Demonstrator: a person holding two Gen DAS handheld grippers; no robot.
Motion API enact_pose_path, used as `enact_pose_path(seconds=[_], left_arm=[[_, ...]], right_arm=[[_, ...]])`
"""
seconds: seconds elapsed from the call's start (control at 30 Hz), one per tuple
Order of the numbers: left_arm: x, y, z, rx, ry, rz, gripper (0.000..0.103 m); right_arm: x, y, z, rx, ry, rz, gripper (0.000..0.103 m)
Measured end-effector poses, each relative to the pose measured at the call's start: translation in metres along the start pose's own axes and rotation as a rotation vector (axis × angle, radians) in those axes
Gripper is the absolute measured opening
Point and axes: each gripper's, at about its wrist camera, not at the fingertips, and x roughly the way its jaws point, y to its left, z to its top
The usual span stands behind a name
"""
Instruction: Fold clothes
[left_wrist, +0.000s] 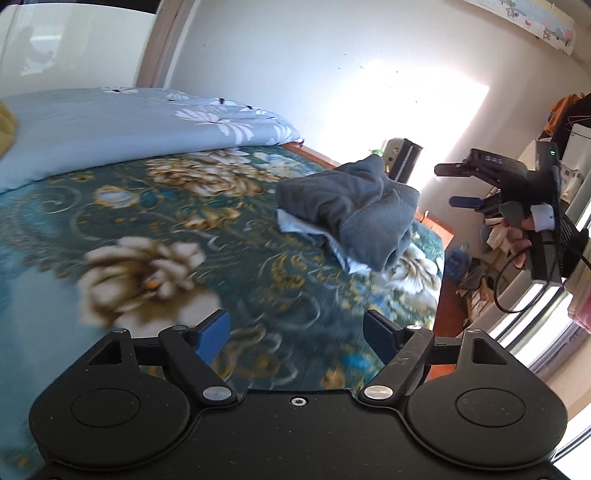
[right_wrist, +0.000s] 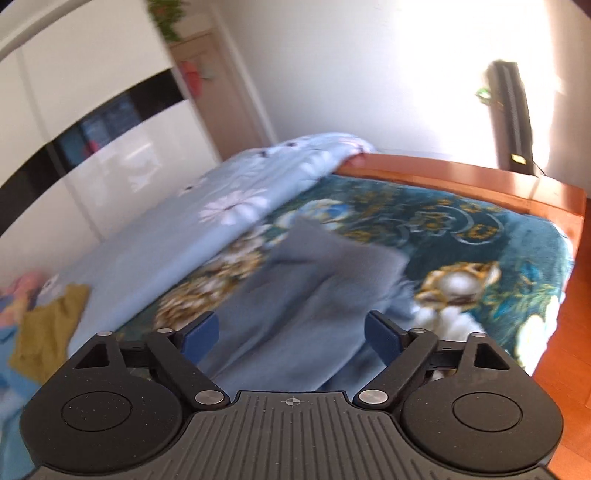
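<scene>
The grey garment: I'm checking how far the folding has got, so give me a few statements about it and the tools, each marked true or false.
1. The grey garment lies on the floral blanket. True.
2. The left tool grips the grey garment. False: it is open and holds nothing.
3. A light blue cloth lies under the grey garment. True.
4. The right tool is shut on a yellow cloth. False: it is open and empty; the yellow cloth lies far to its left.
5. The garment hangs off the bed's wooden frame. False: it rests on the blanket.

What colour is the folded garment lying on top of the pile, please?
Grey garment, over a pale blue one; clearest in the left wrist view.
</scene>
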Motion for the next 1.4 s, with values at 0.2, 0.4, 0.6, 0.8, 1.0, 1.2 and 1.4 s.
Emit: enact_pose_path(seconds=[0.2,0.4,0.6,0.8,1.0,1.2,1.4], left_arm=[[-0.075,0.029,-0.011,-0.126,-0.077,0.101,0.083],[-0.141,0.044,-0.031,-0.161,-0.134,0.175,0.091],[-0.205,0.07,-0.058,-0.227,-0.19,0.284,0.093],[-0.26,0.086,-0.083,-0.257,-0.242,0.39,0.097],[-0.306,0.099,-0.113,-0.278,-0.277,0.507,0.101],[-0.342,0.117,-0.15,-0.35,-0.274,0.635,0.101],[-0.35,0.118,-0.172,-0.359,-0.239,0.705,0.101]], right_arm=[[-0.035,0.078,-0.047,-0.118,-0.001,0.092,0.103],[-0.062,0.147,-0.086,-0.199,0.013,0.138,0.103],[-0.082,0.219,-0.128,-0.274,0.029,0.132,0.103],[-0.096,0.299,-0.182,-0.392,0.079,0.101,0.103],[-0.104,0.369,-0.241,-0.453,0.147,0.186,0.103],[-0.108,0.426,-0.302,-0.555,0.215,0.282,0.103],[-0.11,0.454,-0.354,-0.554,0.263,0.321,0.103]])
